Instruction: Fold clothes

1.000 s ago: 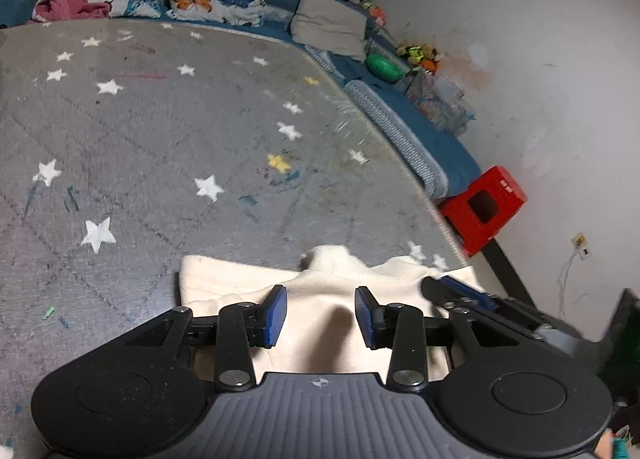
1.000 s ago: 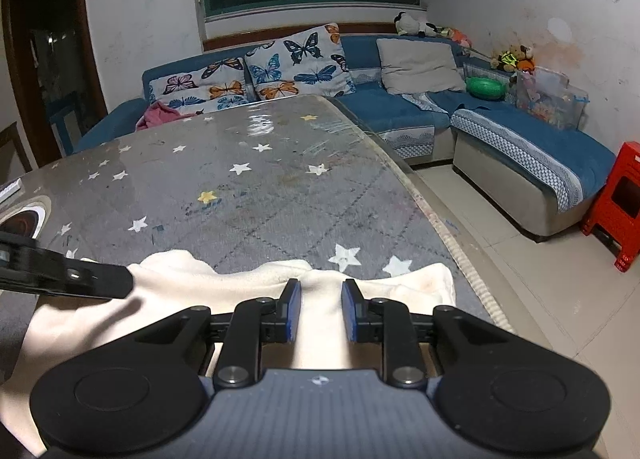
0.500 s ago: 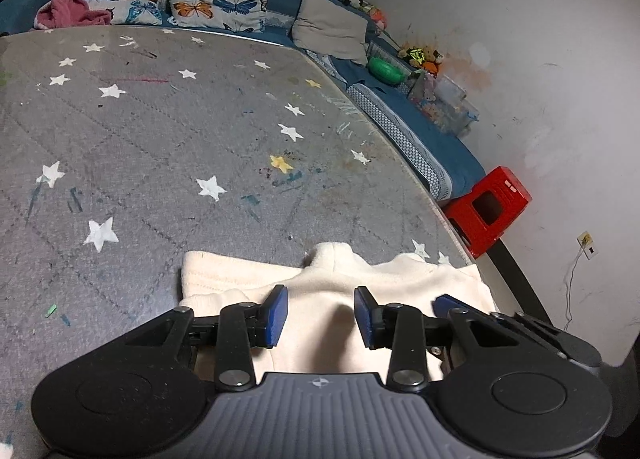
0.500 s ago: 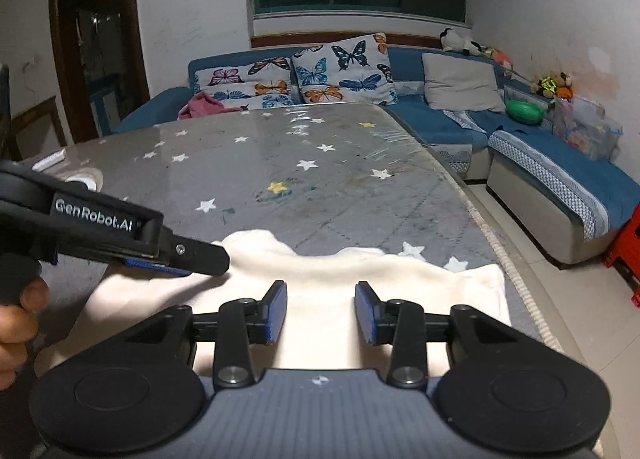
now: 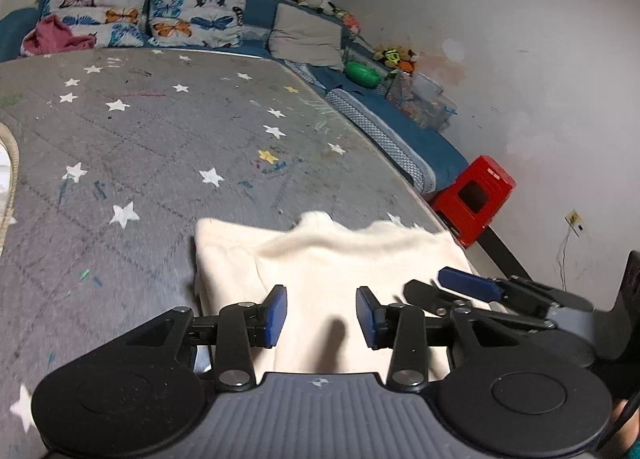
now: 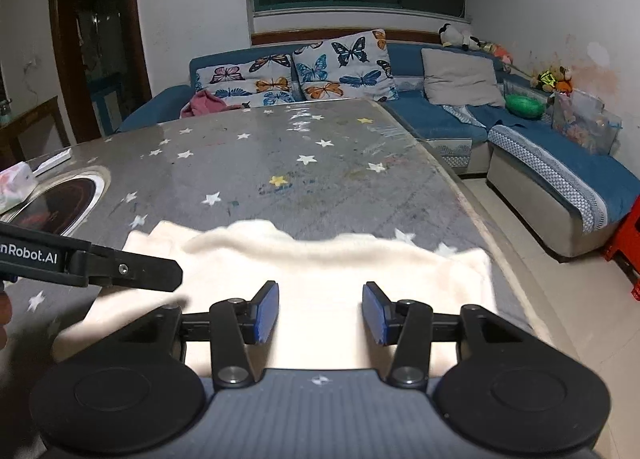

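A cream fleece garment (image 5: 340,259) lies folded flat on the grey star-print table cover, near the table's front right corner; it also shows in the right wrist view (image 6: 320,271). My left gripper (image 5: 321,315) is open and empty, held just above the garment's near part. My right gripper (image 6: 320,309) is open and empty above the garment too. The right gripper also shows in the left wrist view (image 5: 460,289) at the garment's right edge. The left gripper's finger (image 6: 120,269) reaches in from the left in the right wrist view.
The table's right edge (image 6: 480,219) runs close beside the garment. A red plastic stool (image 5: 476,197) stands on the floor past it. A blue corner sofa (image 6: 560,163) with butterfly cushions (image 6: 344,67) lines the far side. An inset round cooktop (image 6: 60,199) sits at the table's left.
My right gripper opened from nearly shut, letting go of the garment, and rose back. My left gripper stayed open and drew back a little. The garment now lies flatter.
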Tool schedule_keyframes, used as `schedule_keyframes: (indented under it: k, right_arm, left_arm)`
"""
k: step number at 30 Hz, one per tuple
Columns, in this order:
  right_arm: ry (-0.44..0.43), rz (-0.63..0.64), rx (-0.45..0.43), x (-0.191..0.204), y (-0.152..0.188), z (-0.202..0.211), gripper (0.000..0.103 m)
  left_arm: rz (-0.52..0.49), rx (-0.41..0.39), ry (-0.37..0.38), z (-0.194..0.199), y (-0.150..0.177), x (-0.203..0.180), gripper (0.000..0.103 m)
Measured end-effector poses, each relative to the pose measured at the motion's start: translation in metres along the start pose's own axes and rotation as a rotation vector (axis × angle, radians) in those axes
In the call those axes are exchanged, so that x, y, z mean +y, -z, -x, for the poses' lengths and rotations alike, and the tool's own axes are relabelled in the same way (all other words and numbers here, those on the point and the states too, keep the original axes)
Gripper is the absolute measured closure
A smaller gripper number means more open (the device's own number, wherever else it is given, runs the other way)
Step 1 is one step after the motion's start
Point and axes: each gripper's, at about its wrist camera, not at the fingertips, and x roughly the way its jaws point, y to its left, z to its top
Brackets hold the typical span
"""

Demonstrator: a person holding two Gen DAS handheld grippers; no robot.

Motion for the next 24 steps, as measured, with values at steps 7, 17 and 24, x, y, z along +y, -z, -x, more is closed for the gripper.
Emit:
schedule_keyframes:
  k: [7, 17, 24]
  right_arm:
    - [0.039, -0.034, -0.015, -0.01, 0.03, 0.044, 0.056]
    - [0.07, -0.088, 0.016, -0.027, 0.055, 0.053, 0.057]
    - [0.03, -0.045, -0.034, -0.011, 0.039, 0.056, 0.056]
  left_arm:
    - [-0.073, -0.007, 0.006, 0.021, 0.031, -0.011, 0.062]
    - [-0.086, -0.018, -0.002, 0.03, 0.048, -0.012, 0.061]
    - [-0.066, -0.032, -0.024, 0.038, 0.047, -0.009, 0.061]
